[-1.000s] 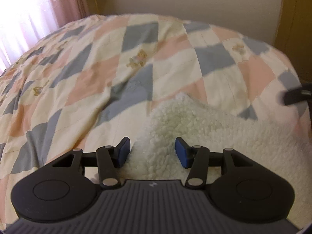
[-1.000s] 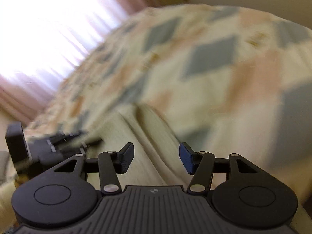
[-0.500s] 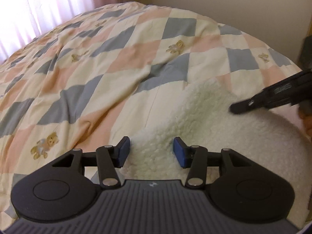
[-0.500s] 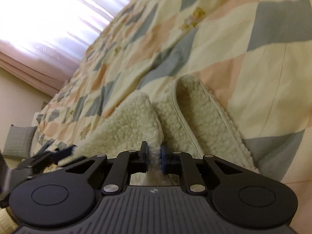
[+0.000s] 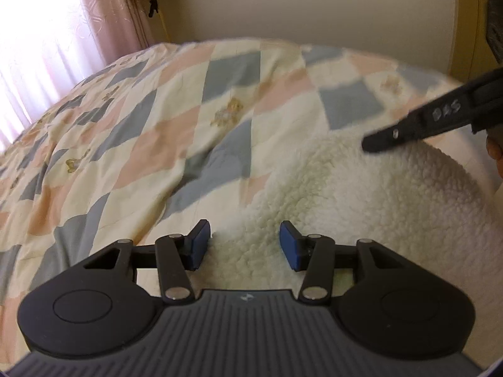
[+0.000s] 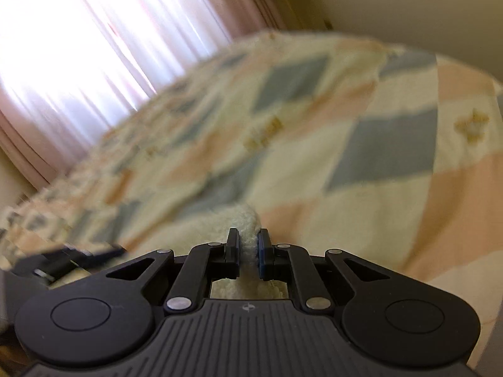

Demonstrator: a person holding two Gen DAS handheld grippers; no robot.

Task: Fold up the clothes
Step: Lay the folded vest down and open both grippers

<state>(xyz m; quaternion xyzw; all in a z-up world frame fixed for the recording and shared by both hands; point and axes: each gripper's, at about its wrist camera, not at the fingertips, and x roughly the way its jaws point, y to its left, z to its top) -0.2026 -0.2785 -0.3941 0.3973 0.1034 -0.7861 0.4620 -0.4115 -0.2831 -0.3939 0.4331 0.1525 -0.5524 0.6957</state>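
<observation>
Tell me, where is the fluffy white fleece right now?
The fluffy white fleece lies on the checked quilt, right-hand side of the left wrist view, with the right tongs pinching its edge.

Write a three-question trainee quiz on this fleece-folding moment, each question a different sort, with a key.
1. True or false: the left gripper is clamped on the fleece garment.
2. Multiple choice: the right gripper is A) open over the quilt, B) shut on a fold of fleece, C) out of view.
3. Fill in: the garment lies on a patchwork ____ printed with teddy bears.

Key: 1 false, its jaws stand open with fleece between them; 2 B; 3 quilt.
</observation>
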